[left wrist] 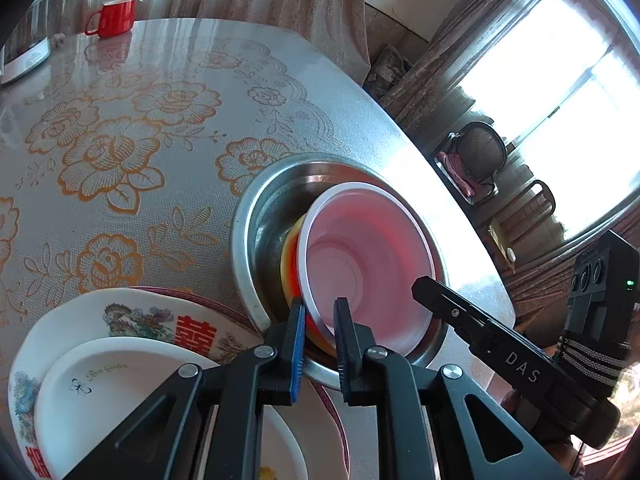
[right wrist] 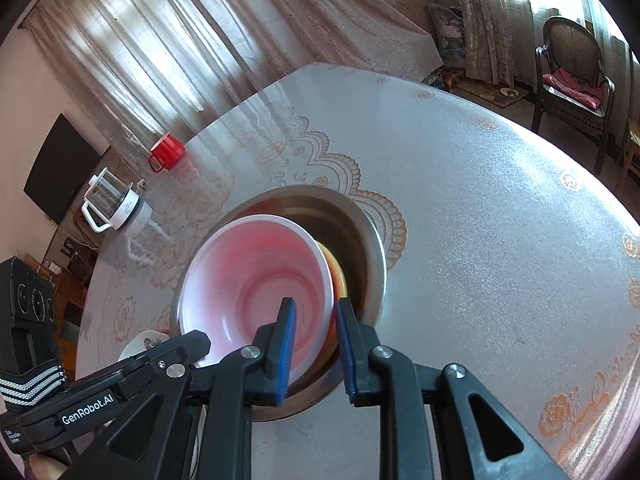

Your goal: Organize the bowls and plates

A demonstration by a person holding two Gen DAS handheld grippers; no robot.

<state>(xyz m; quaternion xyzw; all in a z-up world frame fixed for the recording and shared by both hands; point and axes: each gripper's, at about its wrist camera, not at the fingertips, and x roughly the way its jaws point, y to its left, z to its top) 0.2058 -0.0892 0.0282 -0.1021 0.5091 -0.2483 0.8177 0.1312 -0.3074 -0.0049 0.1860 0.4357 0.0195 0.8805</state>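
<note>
Tabletop (left wrist: pixel 120 184): both grippers' fingers (left wrist: pixel 298 344) straddle bowl rim (left wrist: pixel 316 320).

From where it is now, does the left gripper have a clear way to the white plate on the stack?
Probably yes. The white plate lies topmost on the patterned plate, just beside the left gripper, uncovered. The gripper would first have to come off the pink bowl rim.

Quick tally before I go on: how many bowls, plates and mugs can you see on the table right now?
Bowls: 2 – a steel bowl with a pink plastic bowl sitting inside it.
Plates: 2 – a small white plate stacked on a large patterned plate.
Mugs: 1 – a red mug at the far edge.
Total: 5
</note>
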